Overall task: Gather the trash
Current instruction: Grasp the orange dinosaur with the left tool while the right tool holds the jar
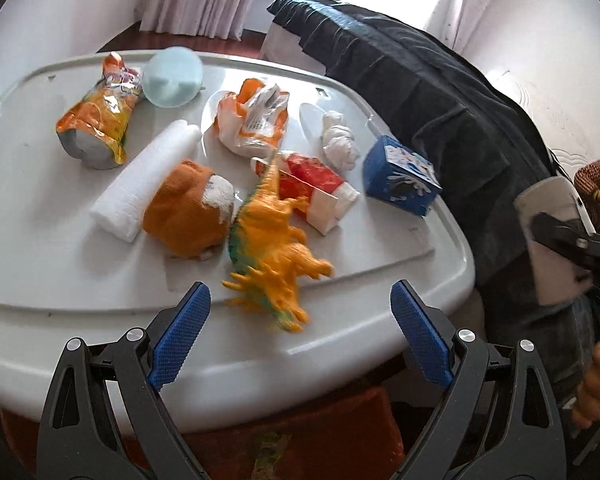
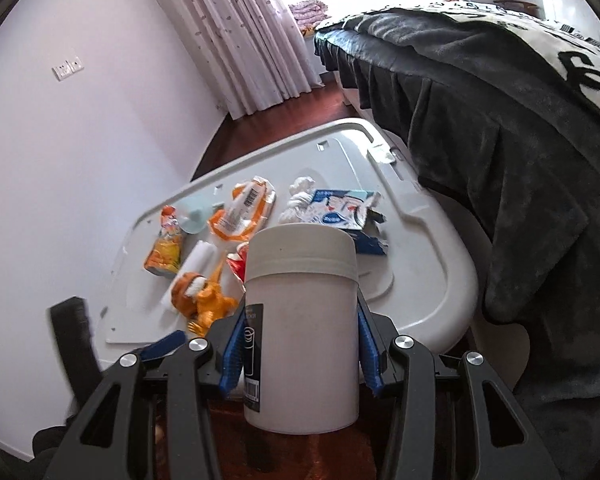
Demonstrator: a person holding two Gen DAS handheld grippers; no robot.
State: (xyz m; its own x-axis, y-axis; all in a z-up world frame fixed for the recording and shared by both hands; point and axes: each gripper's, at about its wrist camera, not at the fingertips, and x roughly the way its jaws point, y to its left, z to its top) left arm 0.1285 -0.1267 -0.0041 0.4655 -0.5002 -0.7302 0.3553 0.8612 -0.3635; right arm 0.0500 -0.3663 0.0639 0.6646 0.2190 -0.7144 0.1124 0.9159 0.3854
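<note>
Right tool (image 2: 300, 344): squeezes the white cup (image 2: 302, 328) from both sides, off the near right corner of the bin lid (image 1: 380, 328), maybe a bin for trash.
Left tool (image 1: 300, 336): wide, holds nothing, over the near edge.
Trash: snack bag (image 1: 96, 120), blue box (image 1: 400, 182), paper ball (image 1: 340, 144) lie mid-lid.
Toy dinosaur (image 1: 276, 248): close to the near edge, blurry.
Room: bed blanket (image 1: 440, 92) crowds the right edge; the near edge is bare.

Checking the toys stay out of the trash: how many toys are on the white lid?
2. A yellow-orange dinosaur lies near the lid's front edge, closest to the open left gripper. An orange plush toy sits right beside it, against the foam block. Others could be hidden.
</note>
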